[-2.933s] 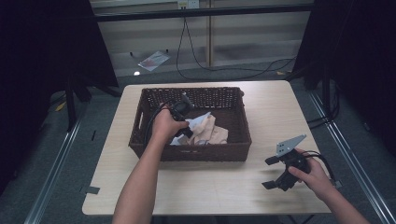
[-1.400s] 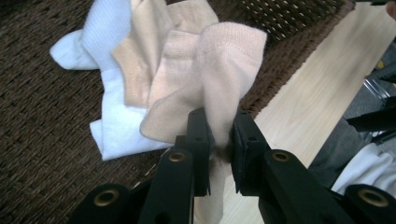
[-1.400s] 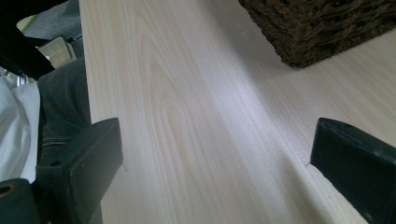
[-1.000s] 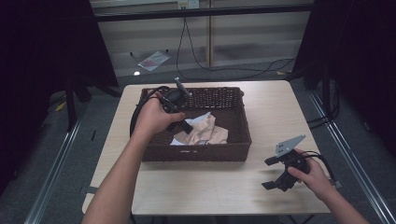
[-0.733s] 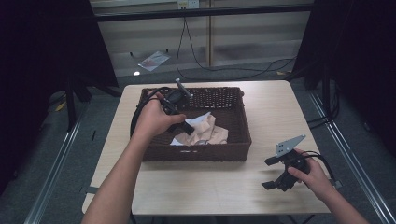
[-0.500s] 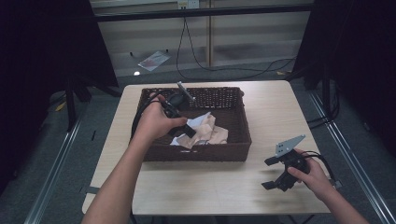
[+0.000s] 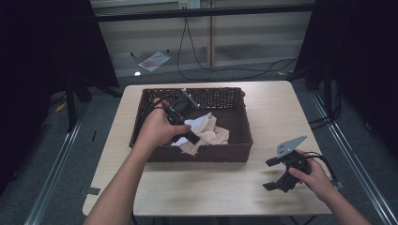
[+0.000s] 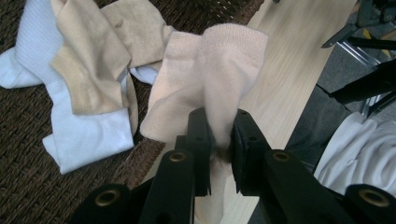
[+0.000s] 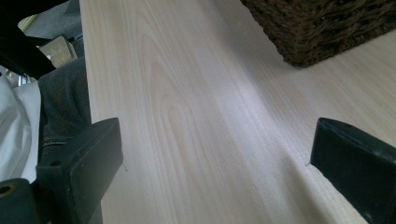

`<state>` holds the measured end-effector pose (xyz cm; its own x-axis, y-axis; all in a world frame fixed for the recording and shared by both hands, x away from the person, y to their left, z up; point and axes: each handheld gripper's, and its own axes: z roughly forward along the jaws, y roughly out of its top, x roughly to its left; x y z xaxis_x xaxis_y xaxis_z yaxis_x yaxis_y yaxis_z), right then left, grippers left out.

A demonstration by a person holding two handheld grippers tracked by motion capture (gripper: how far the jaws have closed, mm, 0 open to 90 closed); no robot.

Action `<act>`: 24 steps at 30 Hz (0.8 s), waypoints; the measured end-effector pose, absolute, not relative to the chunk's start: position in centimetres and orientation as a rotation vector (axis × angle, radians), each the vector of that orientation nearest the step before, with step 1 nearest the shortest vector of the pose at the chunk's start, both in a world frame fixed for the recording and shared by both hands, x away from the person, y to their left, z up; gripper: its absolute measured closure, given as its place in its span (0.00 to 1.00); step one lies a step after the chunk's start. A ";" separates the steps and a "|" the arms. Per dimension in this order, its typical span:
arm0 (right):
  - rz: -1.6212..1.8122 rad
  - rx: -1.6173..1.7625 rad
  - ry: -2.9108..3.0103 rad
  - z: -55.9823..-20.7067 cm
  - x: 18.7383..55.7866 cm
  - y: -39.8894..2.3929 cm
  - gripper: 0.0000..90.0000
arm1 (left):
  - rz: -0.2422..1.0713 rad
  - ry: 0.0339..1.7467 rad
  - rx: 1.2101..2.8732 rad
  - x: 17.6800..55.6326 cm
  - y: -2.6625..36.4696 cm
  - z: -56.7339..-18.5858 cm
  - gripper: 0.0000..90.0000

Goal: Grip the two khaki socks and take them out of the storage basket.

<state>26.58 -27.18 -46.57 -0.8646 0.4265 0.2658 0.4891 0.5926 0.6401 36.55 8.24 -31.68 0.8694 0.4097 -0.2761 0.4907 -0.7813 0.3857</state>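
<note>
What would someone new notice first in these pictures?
Probably the pale peach knitted sock pinched between the jaws of the left gripper, lifted above the dark brown woven wicker basket at the table's middle. In the basket lies a heap of beige and white socks. The right gripper rests open on the light wooden table, beside the basket.

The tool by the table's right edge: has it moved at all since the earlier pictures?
No. The right tool sits at the same spot on the table, equally far from the basket corner.
</note>
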 end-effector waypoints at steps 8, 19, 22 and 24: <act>-1.136 -0.786 -2.728 -46.6 26.6 -27.2 0.02 | -0.263 0.610 2.594 35.5 7.8 -32.0 0.88; -1.133 -0.791 -2.736 -46.5 26.6 -27.2 0.02 | -0.273 0.553 2.626 34.5 7.1 -33.0 0.88; -1.132 -0.793 -2.735 -46.5 26.5 -27.2 0.02 | -0.274 0.550 2.619 34.2 7.1 -33.4 0.88; -1.131 -0.790 -2.736 -46.5 26.5 -27.2 0.02 | -0.268 0.543 2.621 34.0 7.0 -33.6 0.88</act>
